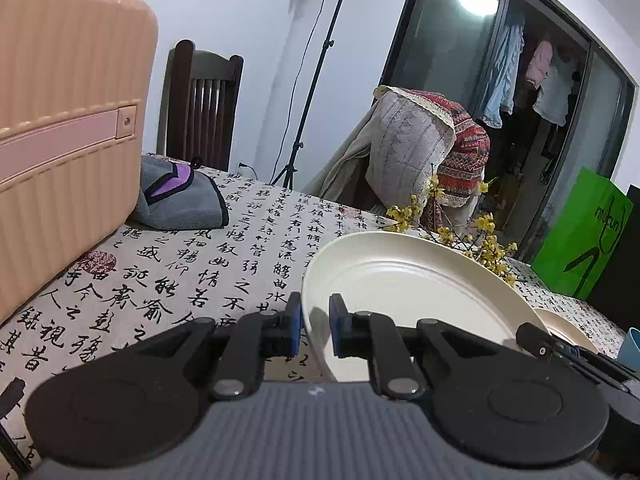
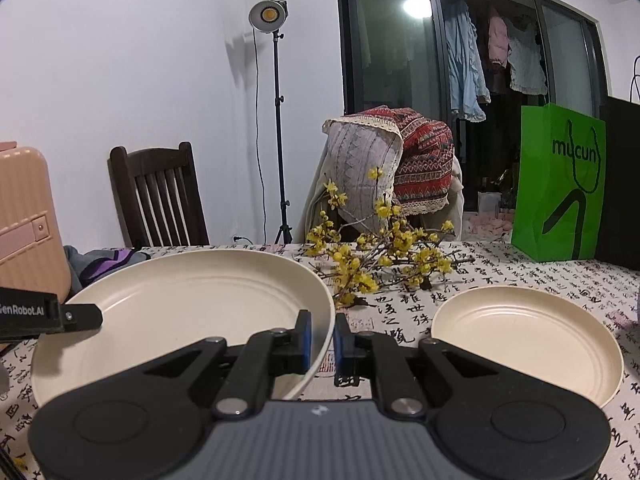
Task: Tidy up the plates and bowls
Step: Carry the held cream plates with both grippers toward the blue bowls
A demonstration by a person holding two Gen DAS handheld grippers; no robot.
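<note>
A large cream plate is held over the calligraphy-print tablecloth by both grippers at opposite rims. My left gripper is shut on the plate's left rim, which runs between its blue pads. On the plate's right rim, my right gripper is shut with the thin edge pinched between its pads. Each gripper's tip shows in the other view, the left gripper's finger and the right gripper's finger. A smaller cream plate lies on the cloth to the right.
A peach suitcase stands at the left with a grey and purple cloth beside it. Yellow flower branches lie behind the plates. A green paper bag stands at the far right. Chairs and a light stand are beyond the table.
</note>
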